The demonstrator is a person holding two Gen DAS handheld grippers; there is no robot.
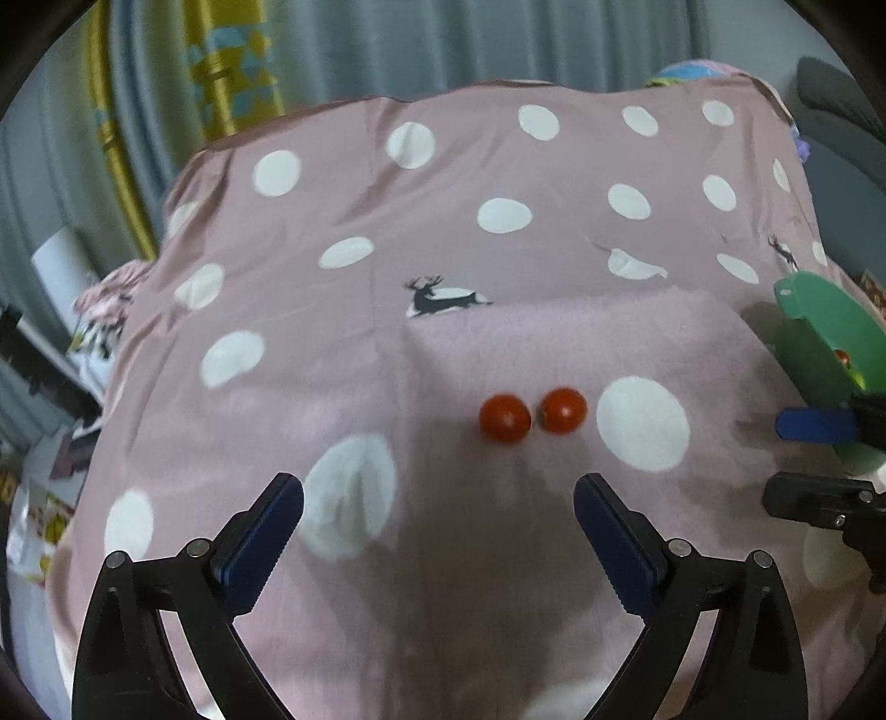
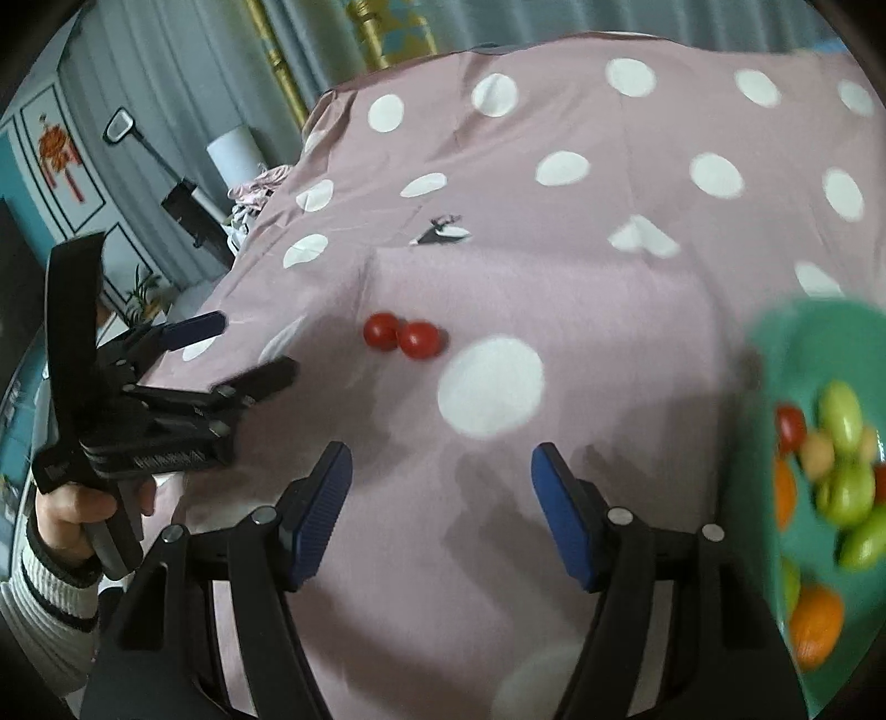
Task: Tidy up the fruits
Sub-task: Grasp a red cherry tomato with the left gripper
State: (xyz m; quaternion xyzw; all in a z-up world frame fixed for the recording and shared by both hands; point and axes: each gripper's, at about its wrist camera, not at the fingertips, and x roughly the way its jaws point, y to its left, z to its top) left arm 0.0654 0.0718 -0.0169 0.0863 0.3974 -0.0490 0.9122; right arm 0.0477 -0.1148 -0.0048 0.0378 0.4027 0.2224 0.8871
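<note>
Left black two-finger gripper with blue pads [image 1: 438, 493] at lower frame, jaws spread wide, right black blue-padded gripper [image 2: 441, 476] likewise agape, empty, sleeved left hand [image 2: 77, 512] at lower left gripping its handle

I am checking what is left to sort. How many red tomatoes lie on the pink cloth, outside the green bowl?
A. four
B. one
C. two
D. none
C: two red tomatoes lie side by side on the pink cloth, apart from the green bowl.

pink polka-dot cloth [image 1: 443, 221] with deer print [image 1: 440, 296], grey curtain [image 1: 415, 44]
</note>
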